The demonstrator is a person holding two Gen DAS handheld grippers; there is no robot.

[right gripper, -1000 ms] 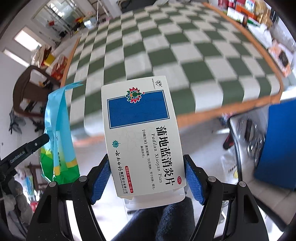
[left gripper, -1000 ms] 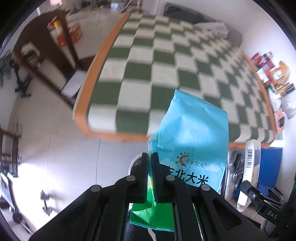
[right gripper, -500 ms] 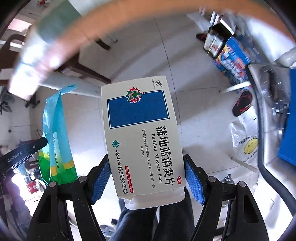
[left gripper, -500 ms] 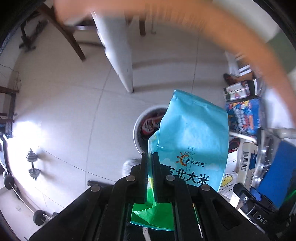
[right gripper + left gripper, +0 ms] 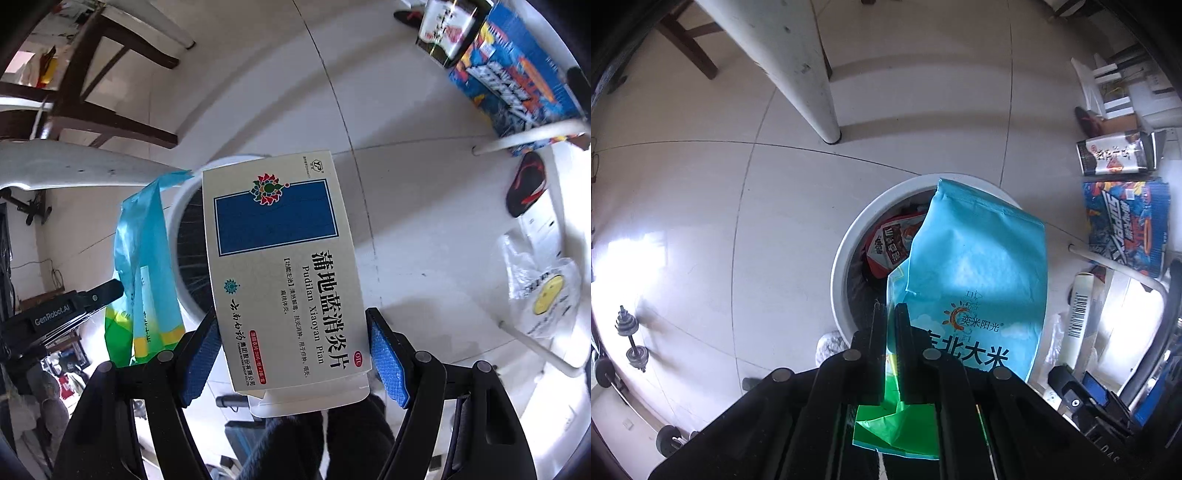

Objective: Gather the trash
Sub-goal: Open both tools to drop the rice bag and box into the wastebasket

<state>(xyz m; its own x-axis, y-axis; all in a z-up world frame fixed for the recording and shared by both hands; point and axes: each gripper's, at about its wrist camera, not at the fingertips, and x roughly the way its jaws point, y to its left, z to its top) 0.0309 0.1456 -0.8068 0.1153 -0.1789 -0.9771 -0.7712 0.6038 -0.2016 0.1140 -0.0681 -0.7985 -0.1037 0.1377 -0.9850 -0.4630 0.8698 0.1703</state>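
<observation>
Pale glossy floor tiles (image 5: pixel 701 206) catch bright glare; a white table leg (image 5: pixel 798 66) and dark wooden chair (image 5: pixel 103 74) stand beyond the fingers.

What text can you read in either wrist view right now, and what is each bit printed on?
"Pudilan Xiaoyan Pian", "OTC": medicine box, clamped in the right gripper.
"蒲地蓝消炎片": same box, large characters; its small print is unreadable.
"东北大米": blue rice bag, pinched in the left gripper.
"GenRobot.AI": left gripper's body, in the right wrist view.
Red wrapper in the trash bin: blurred.
Blue carton on the floor: partly legible, unsure.
</observation>
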